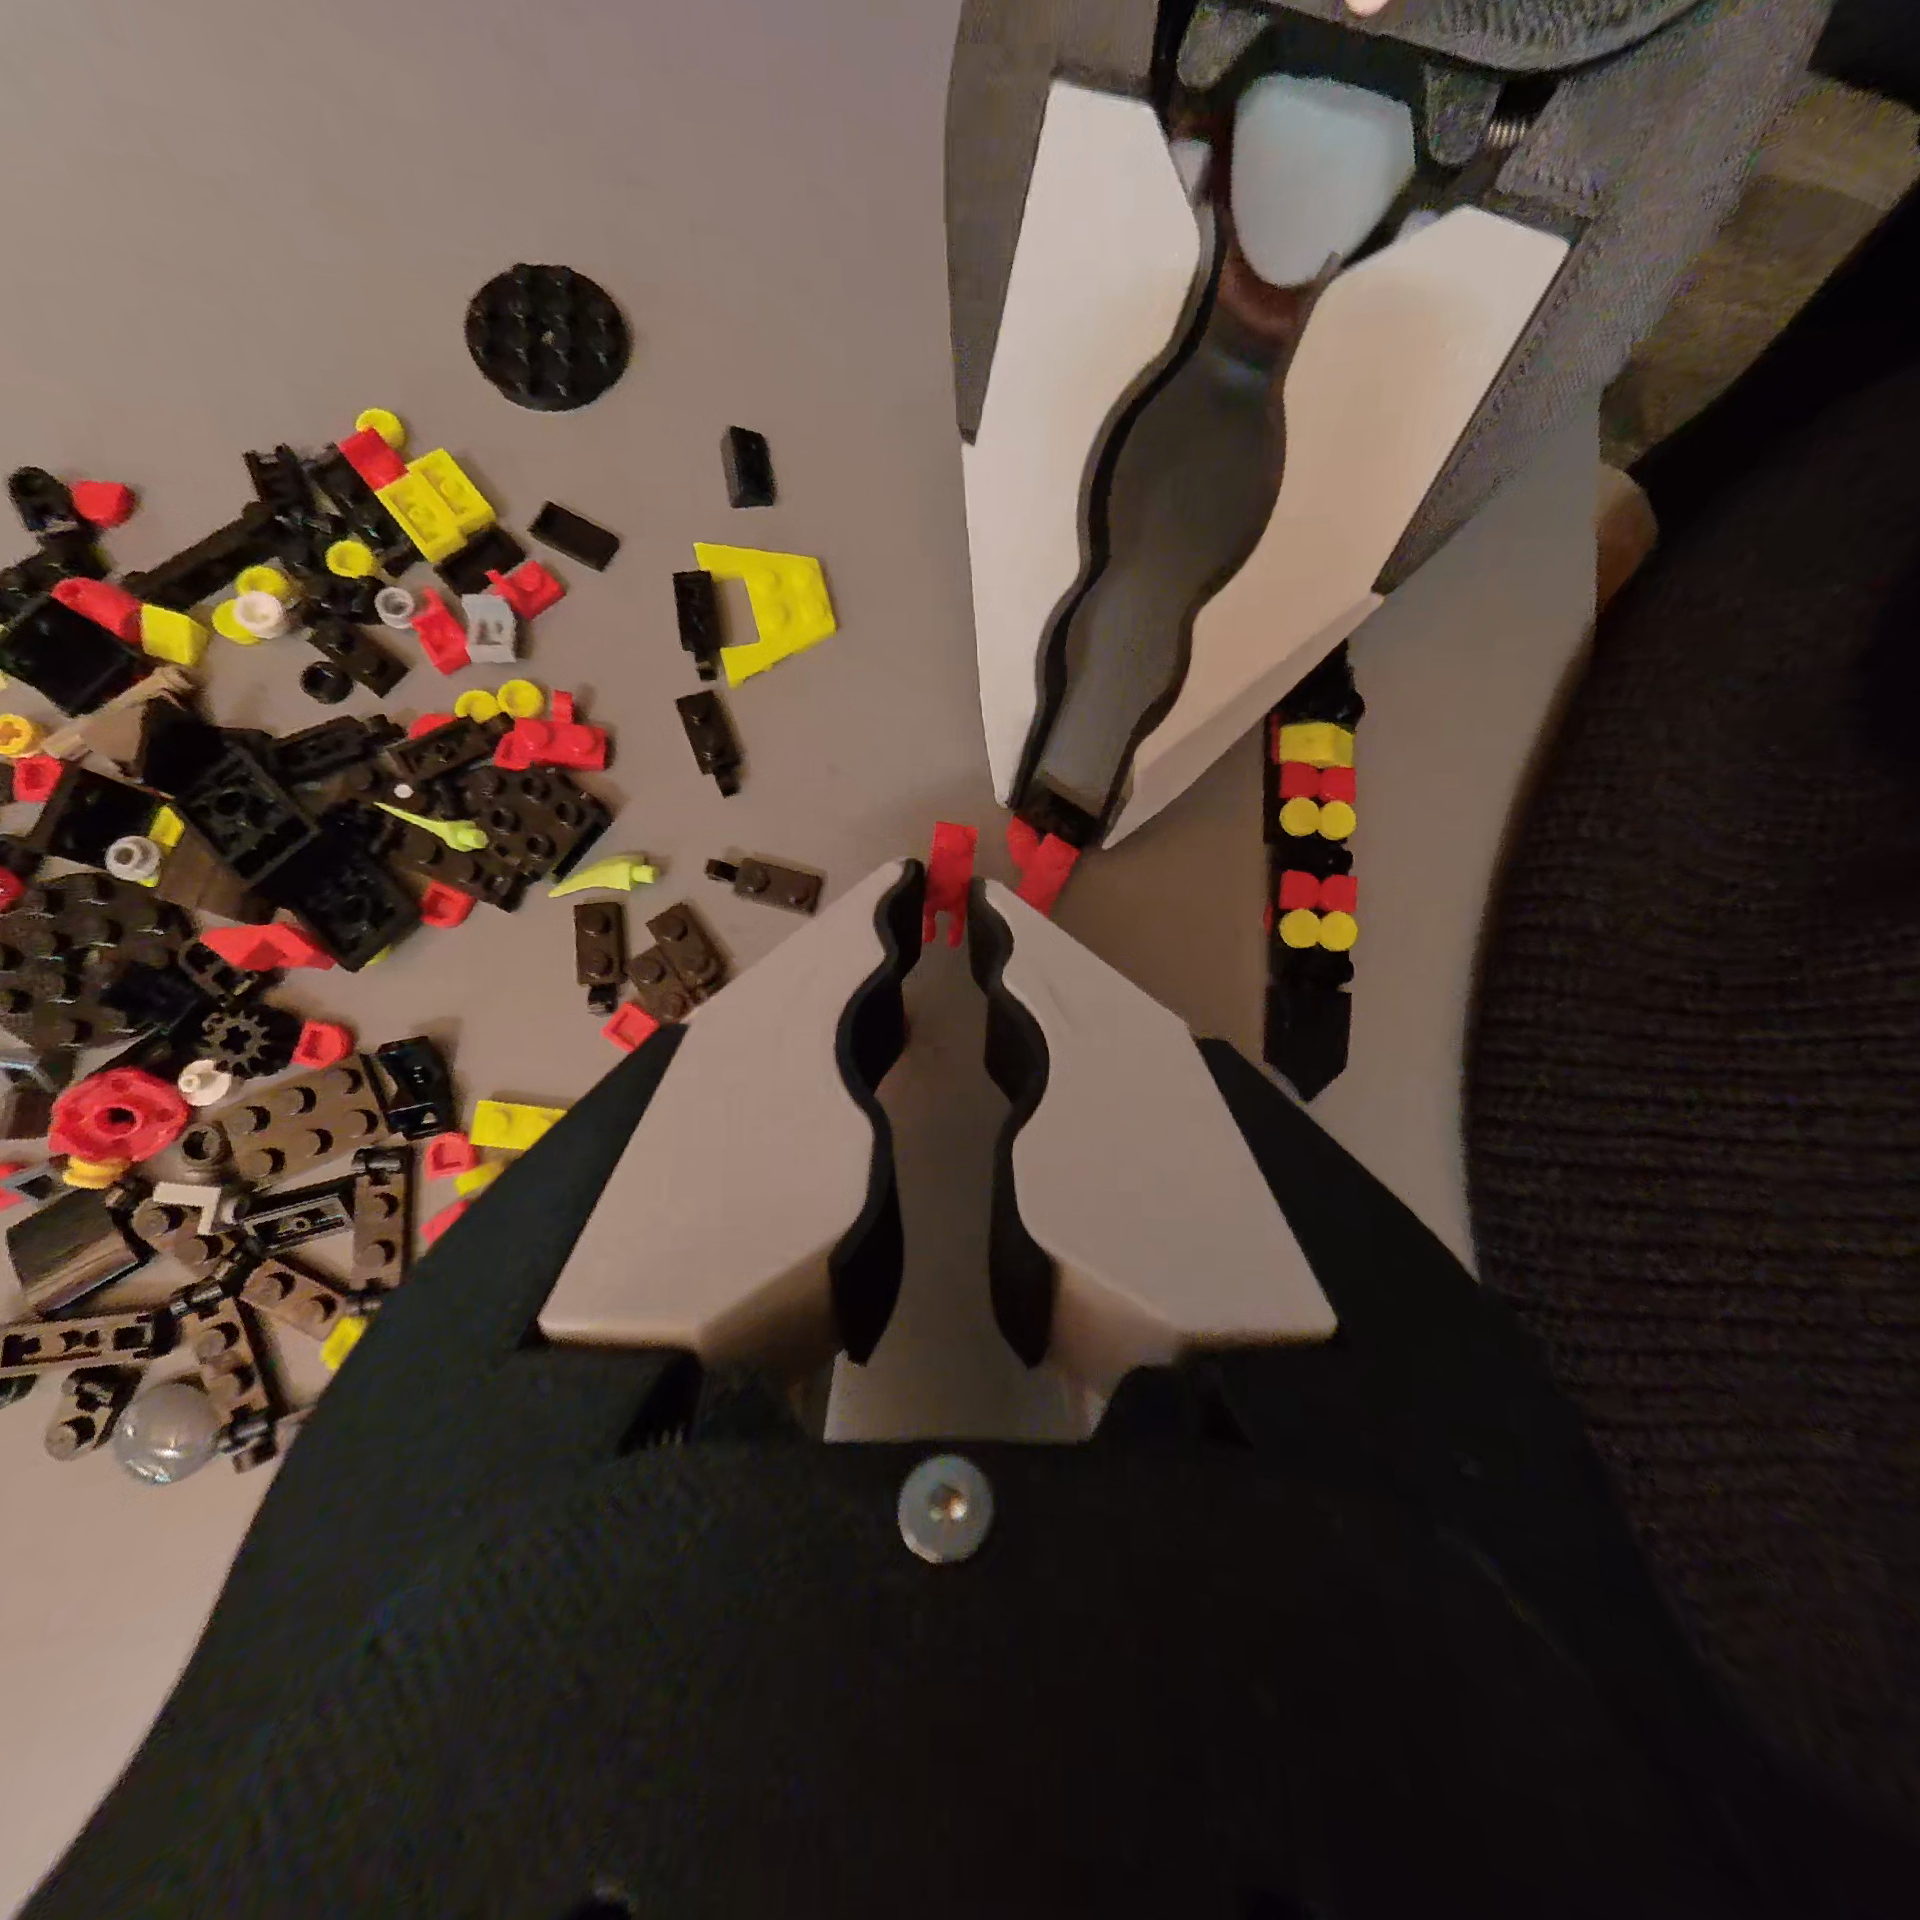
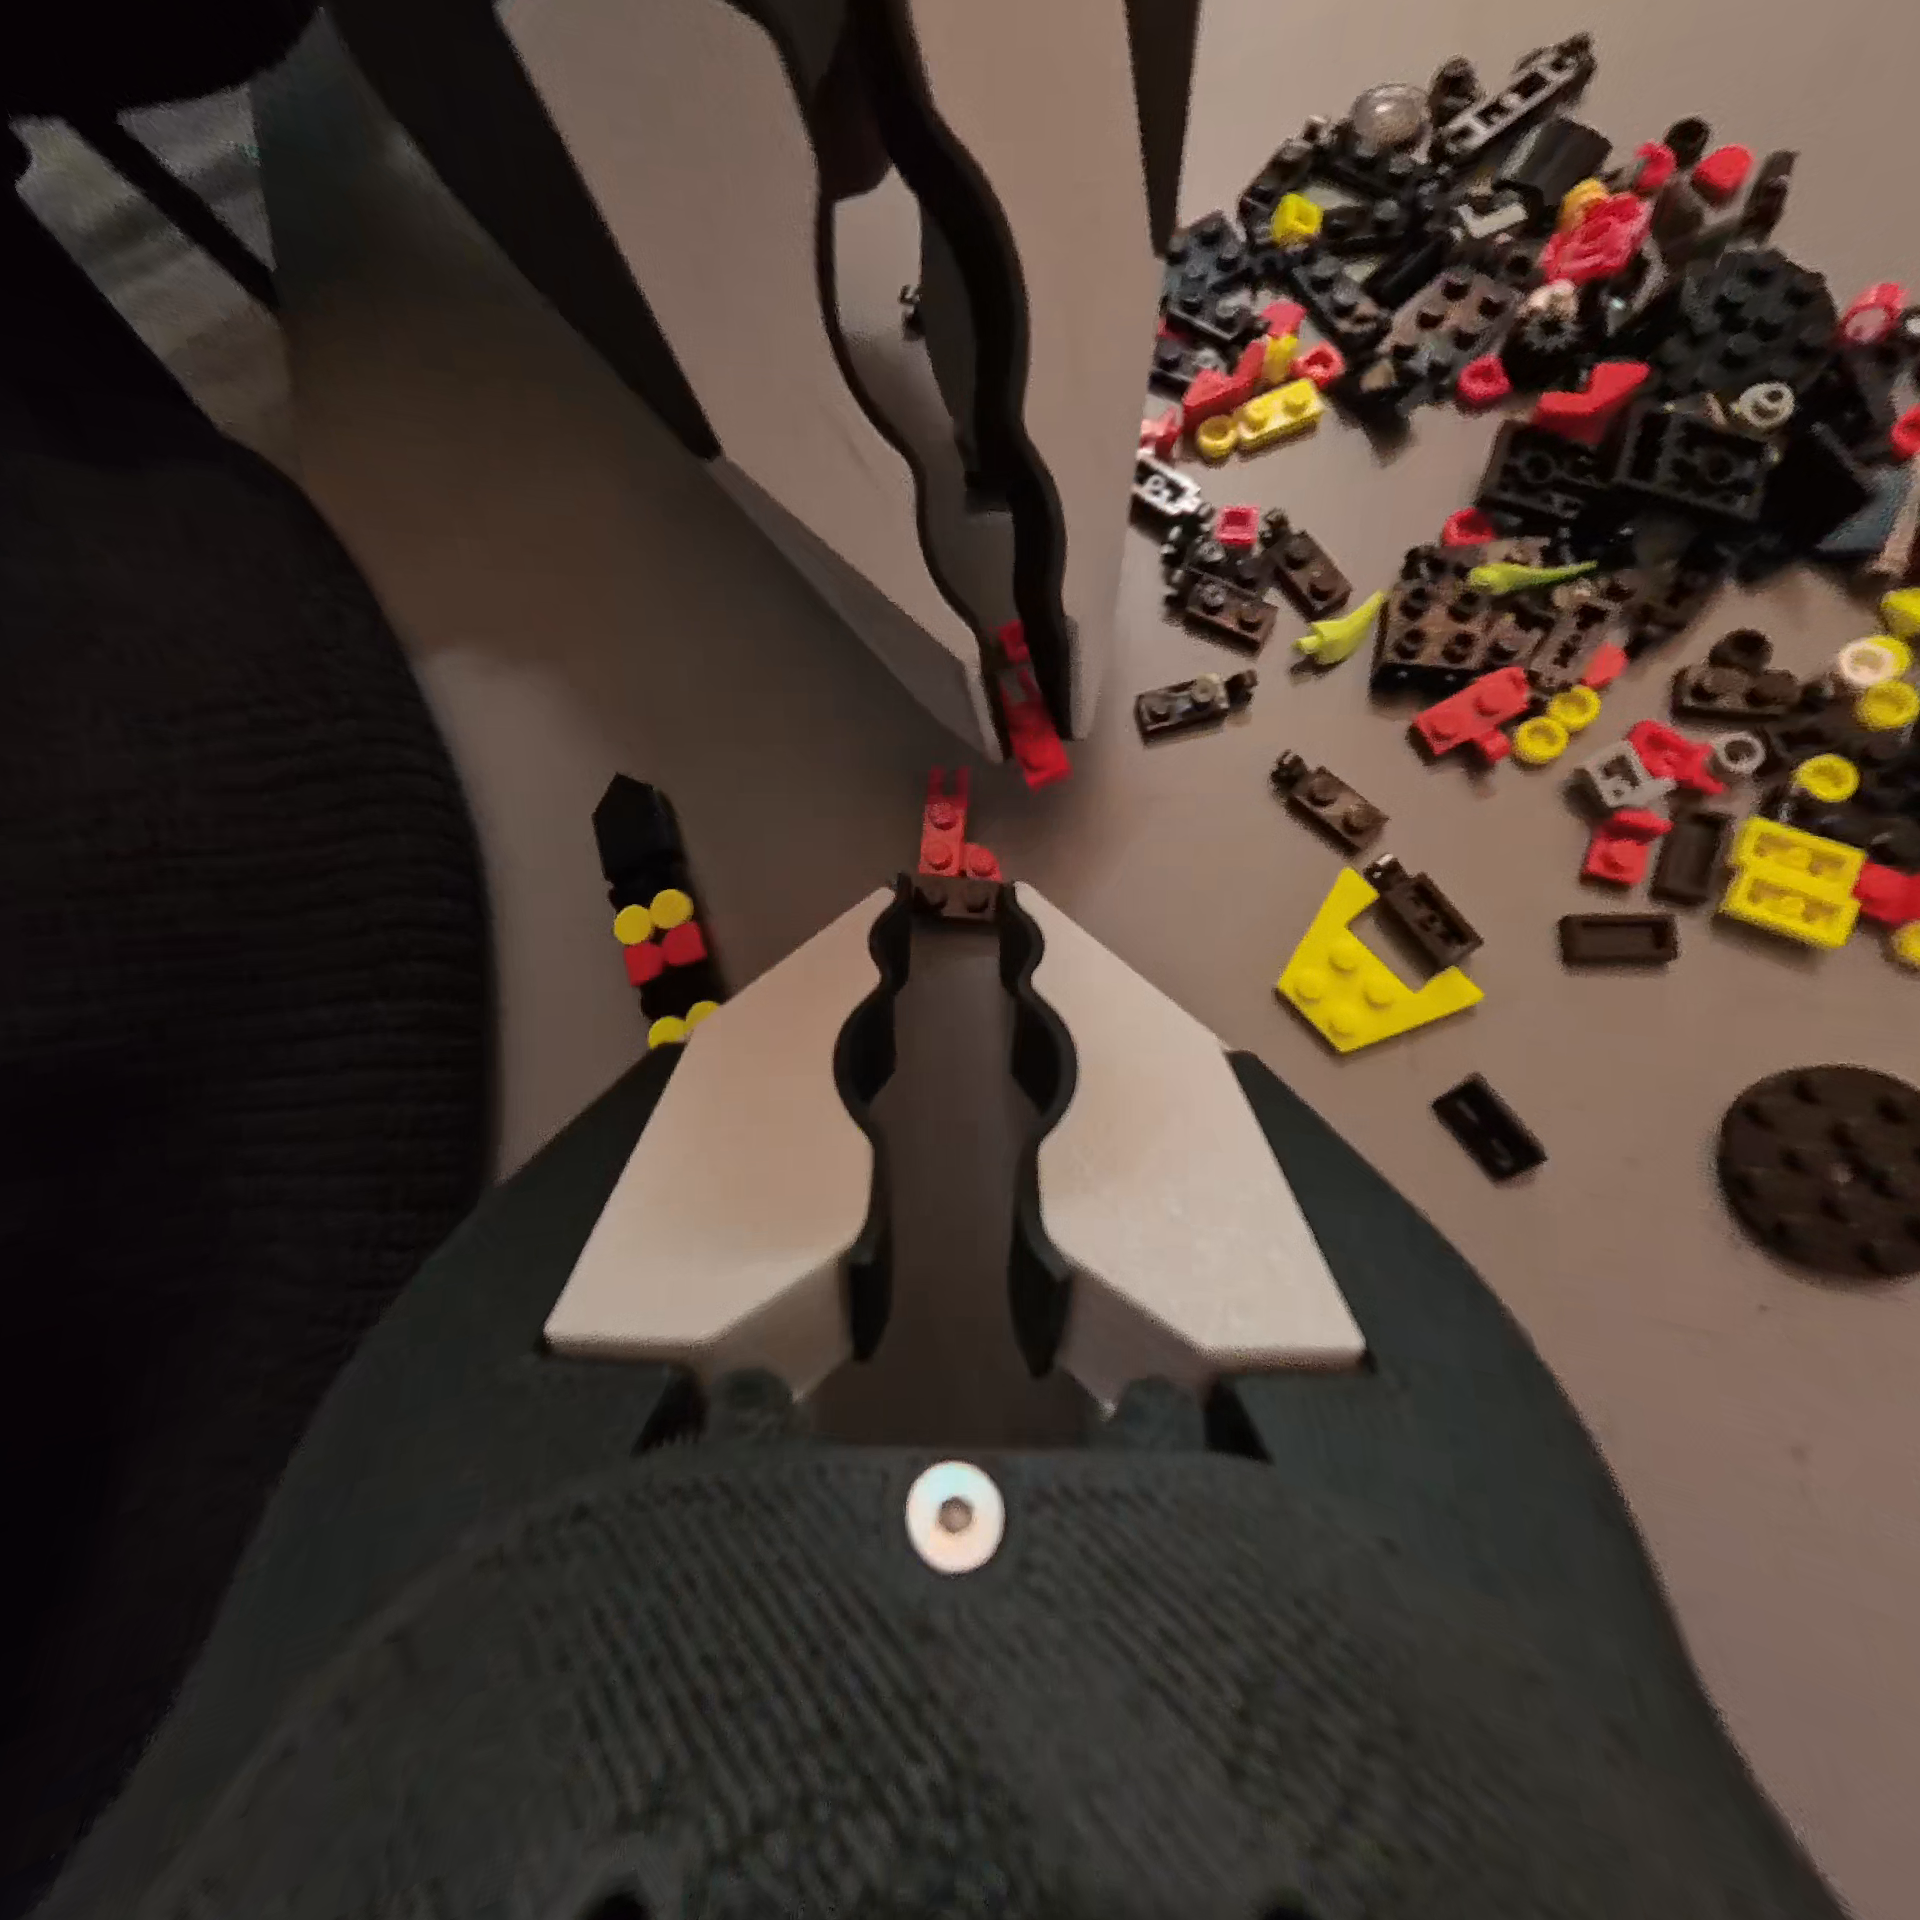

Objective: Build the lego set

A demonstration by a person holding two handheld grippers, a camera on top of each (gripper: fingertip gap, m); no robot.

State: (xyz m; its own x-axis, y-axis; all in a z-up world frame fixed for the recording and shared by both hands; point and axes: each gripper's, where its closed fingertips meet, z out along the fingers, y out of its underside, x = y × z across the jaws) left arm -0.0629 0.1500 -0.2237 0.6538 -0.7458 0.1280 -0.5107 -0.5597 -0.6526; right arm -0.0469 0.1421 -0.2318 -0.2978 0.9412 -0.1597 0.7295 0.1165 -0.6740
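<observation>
My left gripper [image 1: 948,891] is shut on a small red clip piece [image 1: 952,857] that sticks out past its tips. My right gripper [image 2: 954,902] is shut on a small dark plate [image 2: 951,900] with red pieces [image 2: 945,831] fixed to its front. The two grippers face each other tip to tip just above the table, and the held pieces are a short gap apart. The right gripper [image 1: 1055,821] comes in from the top of the left wrist view, and the left gripper [image 2: 1023,722] from the top of the right wrist view. A long black strip build [image 1: 1311,894] with yellow and red studs lies beside them.
A pile of loose black, red and yellow pieces [image 1: 260,831] covers the table's left side; it also shows in the right wrist view [image 2: 1610,468]. A round black plate [image 1: 548,336] and a yellow wedge plate [image 1: 774,608] lie apart from it. Dark fabric [image 1: 1714,1039] borders the table's curved edge. The tips of both grippers are at nearly the same place.
</observation>
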